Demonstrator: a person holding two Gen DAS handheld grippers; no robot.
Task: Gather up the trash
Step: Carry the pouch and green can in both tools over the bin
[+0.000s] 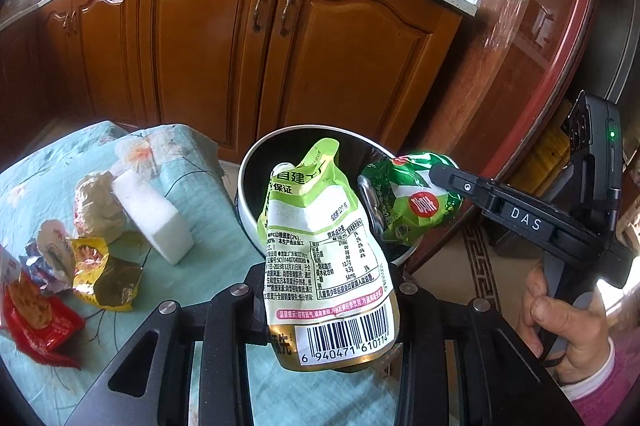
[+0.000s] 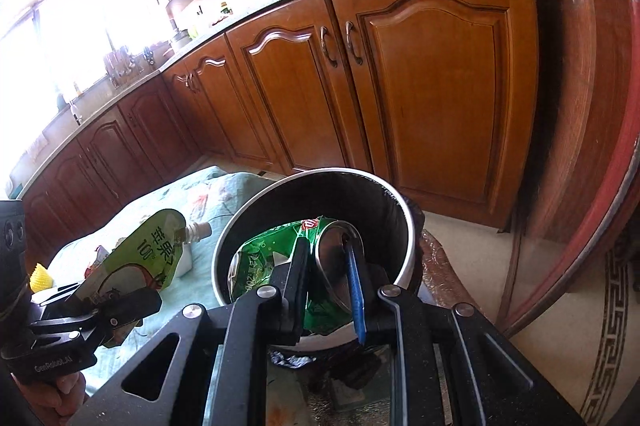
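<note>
We see the left gripper (image 1: pixel 328 310) clamped on the lower end of a light green juice pouch (image 1: pixel 326 250), which stands up in front of the bin (image 1: pixel 256 162), a round white pail with a dark inside. In the right wrist view the pouch (image 2: pixel 140 254) hangs to the left of the bin (image 2: pixel 408 238), spout pointing toward its rim, not yet over the opening.

The right gripper (image 2: pixel 328 286) is closed on a crushed green can (image 2: pixel 320 258) and holds it at the bin's mouth, the can's silver end facing us. From the left wrist view the can (image 1: pixel 412 202) sits at the bin's right rim, pinched by the black fingers.

To the left of the bin, on the tabletop (image 1: pixel 208 226) with its pale teal floral cloth, lie more scraps: a white foam block (image 1: pixel 152 218), a crumpled beige paper wad (image 1: pixel 98 206), a yellow wrapper (image 1: pixel 106 274) and a red snack packet (image 1: pixel 36 314).
</note>
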